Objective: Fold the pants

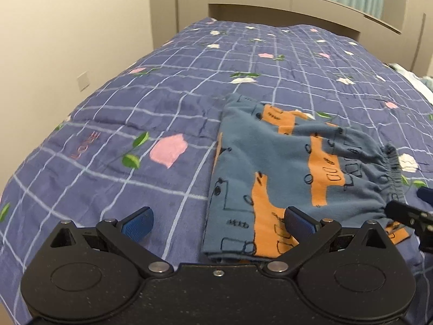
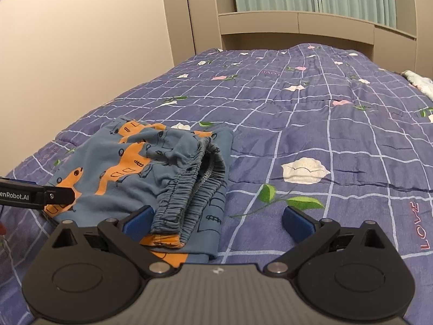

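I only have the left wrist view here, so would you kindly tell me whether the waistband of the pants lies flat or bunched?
Observer: In the right wrist view the elastic waistband is bunched and gapes open, showing its inner stitching.
Operator: Thank you; is the right hand-held gripper holding it?
Observer: No. The right hand-held gripper is open, its left pad beside the waistband's near end.
Operator: Is there anything on the bed to the right of the pants?
Observer: Only bedspread there, with a white flower print and red "LOVE" lettering near the right finger.
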A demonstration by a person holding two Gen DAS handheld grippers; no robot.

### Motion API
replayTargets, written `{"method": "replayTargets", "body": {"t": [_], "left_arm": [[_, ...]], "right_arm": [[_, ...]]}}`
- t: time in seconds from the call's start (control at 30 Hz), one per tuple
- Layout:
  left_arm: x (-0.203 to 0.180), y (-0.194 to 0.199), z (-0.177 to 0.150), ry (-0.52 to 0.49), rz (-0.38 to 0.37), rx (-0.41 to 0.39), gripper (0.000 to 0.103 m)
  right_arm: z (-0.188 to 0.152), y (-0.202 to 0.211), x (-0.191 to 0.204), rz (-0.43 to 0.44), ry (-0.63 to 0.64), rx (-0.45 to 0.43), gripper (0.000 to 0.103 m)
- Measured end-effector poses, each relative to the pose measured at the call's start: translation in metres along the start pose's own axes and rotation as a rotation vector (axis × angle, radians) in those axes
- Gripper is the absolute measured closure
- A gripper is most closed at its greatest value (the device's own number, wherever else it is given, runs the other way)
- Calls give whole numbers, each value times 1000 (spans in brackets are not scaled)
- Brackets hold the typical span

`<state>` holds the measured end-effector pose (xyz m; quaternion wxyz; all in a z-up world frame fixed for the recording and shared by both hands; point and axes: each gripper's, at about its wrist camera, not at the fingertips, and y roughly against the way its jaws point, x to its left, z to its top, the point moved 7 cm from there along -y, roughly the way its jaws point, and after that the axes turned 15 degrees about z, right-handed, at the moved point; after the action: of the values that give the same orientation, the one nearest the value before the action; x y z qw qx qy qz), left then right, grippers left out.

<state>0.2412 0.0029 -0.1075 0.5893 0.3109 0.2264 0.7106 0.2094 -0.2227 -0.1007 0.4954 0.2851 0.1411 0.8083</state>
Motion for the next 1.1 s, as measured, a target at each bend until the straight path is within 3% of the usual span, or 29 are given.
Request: {"method": "replayTargets", "body": {"t": [0.17, 0.33, 0.4, 0.5, 0.73, 0.87, 0.97, 1.1], "left_arm": [[-5, -3, 15, 26, -54, -27, 1], [-15, -16, 23, 72, -134, -16, 1], [-20, -23, 21, 73, -150, 10, 1], [-24, -33, 16, 66, -143, 49, 1], [-26, -34, 14, 40, -126, 28, 1], [-16, -34, 18, 112, -111, 58, 6], [-9, -33, 21, 172, -119, 84, 13], [-5, -32, 22, 188, -128, 96, 24]], "right_arm": [[13, -1, -4, 70, -26, -20, 0], [33, -16, -8, 209, -44, -34, 0], [35, -29, -12, 275, -73, 14, 0], [30, -47, -19, 329, -133, 98, 0], [31, -42, -30, 398, -201, 57, 0], [32, -44, -29, 387, -193, 79, 0], [33, -43, -28, 362, -204, 76, 9], [33, -39, -36, 353, -261, 46, 35]]}}
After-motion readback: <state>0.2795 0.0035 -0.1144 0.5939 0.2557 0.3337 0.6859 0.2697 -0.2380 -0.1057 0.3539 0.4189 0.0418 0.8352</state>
